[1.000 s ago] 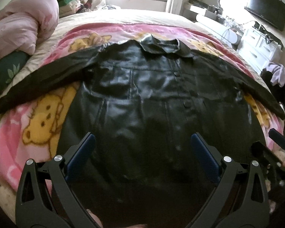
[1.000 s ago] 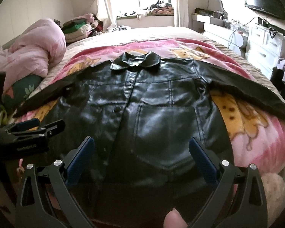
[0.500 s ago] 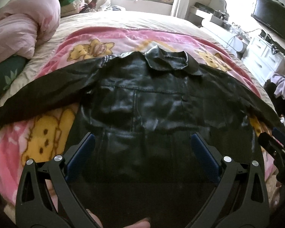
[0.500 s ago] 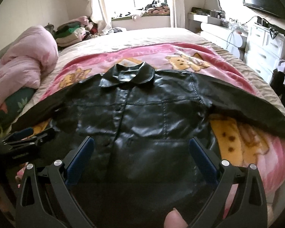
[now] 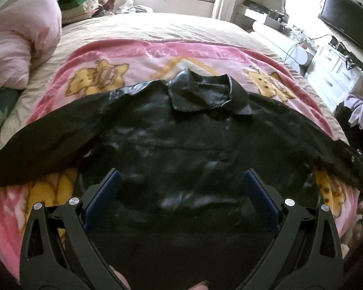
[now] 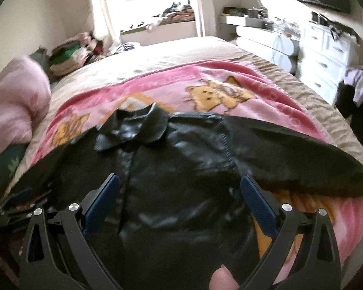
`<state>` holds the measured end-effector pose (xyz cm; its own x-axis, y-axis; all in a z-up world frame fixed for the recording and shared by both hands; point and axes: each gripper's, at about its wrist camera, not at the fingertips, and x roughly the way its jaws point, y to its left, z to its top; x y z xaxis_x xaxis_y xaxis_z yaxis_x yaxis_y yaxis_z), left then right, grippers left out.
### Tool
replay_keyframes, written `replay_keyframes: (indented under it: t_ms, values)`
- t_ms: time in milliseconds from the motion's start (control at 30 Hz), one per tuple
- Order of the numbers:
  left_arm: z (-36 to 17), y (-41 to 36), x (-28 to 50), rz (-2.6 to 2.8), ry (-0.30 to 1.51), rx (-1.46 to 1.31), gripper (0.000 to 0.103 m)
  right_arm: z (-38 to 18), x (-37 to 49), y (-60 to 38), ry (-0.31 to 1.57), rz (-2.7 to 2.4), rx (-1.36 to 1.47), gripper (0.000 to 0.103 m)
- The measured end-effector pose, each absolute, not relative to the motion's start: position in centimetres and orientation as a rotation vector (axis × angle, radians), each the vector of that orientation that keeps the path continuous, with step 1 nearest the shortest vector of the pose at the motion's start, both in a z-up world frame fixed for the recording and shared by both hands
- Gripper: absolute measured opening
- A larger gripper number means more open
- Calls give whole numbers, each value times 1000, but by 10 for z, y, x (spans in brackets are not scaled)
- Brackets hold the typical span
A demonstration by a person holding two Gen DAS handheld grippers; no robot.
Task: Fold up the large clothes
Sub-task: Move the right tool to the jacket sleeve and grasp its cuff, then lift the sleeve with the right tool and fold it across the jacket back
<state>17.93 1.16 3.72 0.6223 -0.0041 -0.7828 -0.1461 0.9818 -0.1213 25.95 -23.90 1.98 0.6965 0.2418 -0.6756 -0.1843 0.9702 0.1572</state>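
You have the black leather jacket (image 5: 181, 145) lying front-up on the pink bear-print blanket (image 5: 138, 55) that covers the near part of the bed (image 5: 157, 29), its collar (image 5: 205, 91) pointing away from you toward the window and both sleeves stretched straight out to the sides. Your left gripper (image 5: 181, 193) hangs over the jacket's chest with its jaws spread wide and nothing between the blue pads (image 5: 104, 193); the button placket sits just to the right of its centre line. Your right gripper (image 6: 180, 195) is likewise released, jaws fully apart, above the jacket's right half, with the placket running down near its left pad and the right sleeve (image 6: 290, 154) reaching out across the blanket toward the bed's edge. Whether either gripper touches the leather cannot be told from these views. In the right wrist view, the tip of your left gripper shows at the lower left, by the left sleeve, though blurred. A rolled pink duvet (image 5: 19, 41) rests at the left side of the bed, a stack of folded clothes (image 6: 70, 55) lies beyond it, and a white dresser (image 6: 326, 55) stands to the right beneath a wall-mounted television (image 5: 346, 19). A fingertip (image 6: 221, 279) shows at the bottom edge of the right wrist view.
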Motion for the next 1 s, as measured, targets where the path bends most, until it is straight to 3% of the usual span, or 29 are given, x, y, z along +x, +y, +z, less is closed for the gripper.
replay_keyframes:
  t_ms: [300,1000]
  values:
    - [29,-17,222,52,922,-143,94,0,303,-294,782,112,197,99]
    - [-3,-109,283,-71,975,-95,94,-36,317,-444,763,-227,485,99]
